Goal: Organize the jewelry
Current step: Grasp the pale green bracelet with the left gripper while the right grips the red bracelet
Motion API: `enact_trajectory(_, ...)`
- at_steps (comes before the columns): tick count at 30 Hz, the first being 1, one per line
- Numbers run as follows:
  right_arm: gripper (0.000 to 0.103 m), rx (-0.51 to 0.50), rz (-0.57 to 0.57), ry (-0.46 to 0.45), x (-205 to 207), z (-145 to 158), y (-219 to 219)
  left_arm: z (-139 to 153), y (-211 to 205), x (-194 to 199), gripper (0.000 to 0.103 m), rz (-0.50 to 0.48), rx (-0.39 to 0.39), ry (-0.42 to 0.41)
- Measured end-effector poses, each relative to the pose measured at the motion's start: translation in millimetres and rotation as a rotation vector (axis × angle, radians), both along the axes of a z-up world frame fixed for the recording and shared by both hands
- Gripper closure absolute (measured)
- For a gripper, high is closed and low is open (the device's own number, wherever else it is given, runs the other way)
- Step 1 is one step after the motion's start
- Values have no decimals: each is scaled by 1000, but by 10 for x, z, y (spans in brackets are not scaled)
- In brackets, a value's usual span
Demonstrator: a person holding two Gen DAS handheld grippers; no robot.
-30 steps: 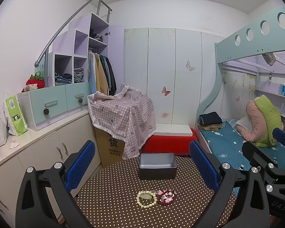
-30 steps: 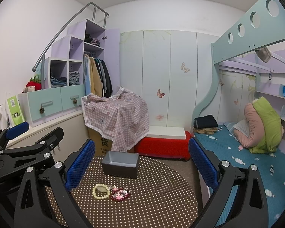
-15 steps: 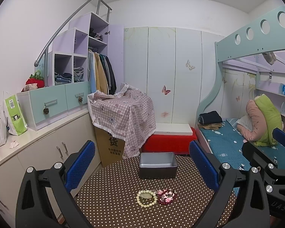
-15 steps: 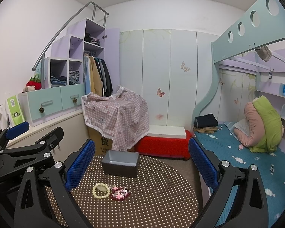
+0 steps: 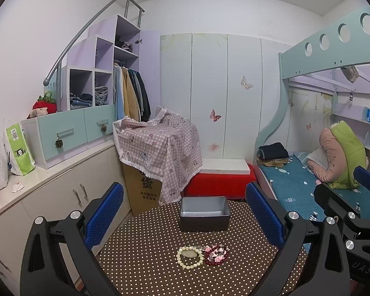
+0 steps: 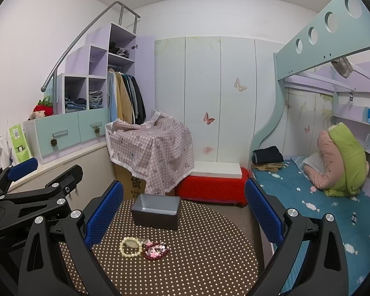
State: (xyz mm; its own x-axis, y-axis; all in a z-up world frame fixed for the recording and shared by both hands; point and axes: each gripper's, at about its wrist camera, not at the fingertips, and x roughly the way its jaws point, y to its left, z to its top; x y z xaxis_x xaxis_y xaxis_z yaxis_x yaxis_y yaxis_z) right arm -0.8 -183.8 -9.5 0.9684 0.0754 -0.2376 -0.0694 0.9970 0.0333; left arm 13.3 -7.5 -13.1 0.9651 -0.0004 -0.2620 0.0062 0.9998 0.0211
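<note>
A cream bead bracelet (image 5: 190, 257) and a red and pink bead bracelet (image 5: 216, 254) lie side by side on a round brown polka-dot table (image 5: 145, 266). A dark grey open box (image 5: 204, 213) stands behind them. My left gripper (image 5: 184, 218) is open and empty, held above the near side of the table. In the right wrist view the cream bracelet (image 6: 131, 246), the red bracelet (image 6: 155, 250) and the box (image 6: 156, 211) sit left of centre. My right gripper (image 6: 184, 218) is open and empty, to the right of the left one.
A cardboard box under a checked pink cloth (image 5: 157, 145) and a red bench (image 5: 219, 180) stand behind the table. White cabinets (image 5: 49, 197) run along the left. A bunk bed (image 5: 298, 187) with folded clothes and pillows is on the right.
</note>
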Motion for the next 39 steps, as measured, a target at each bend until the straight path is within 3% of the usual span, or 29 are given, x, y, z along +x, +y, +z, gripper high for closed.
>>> enact_trajectory(15, 8, -7, 13, 54, 254, -228, 93, -155, 89, 253, 7, -18, -15, 47)
enact_trajectory(20, 8, -23, 5, 126, 524, -456, 101, -329, 306, 483, 7, -9, -55, 93)
enact_trajectory(26, 8, -56, 9, 238, 933, -879, 126, -850, 626, 934, 7, 37, -105, 252)
enact_trajectory(33, 8, -79, 22, 394, 1417, -1472, 186, -1682, 636, 1402, 8, 25, -81, 503)
enact_trajectory(39, 8, -79, 45, 479, 1658, -1839, 160, -2110, 561, 1631, 14, 10, -42, 618)
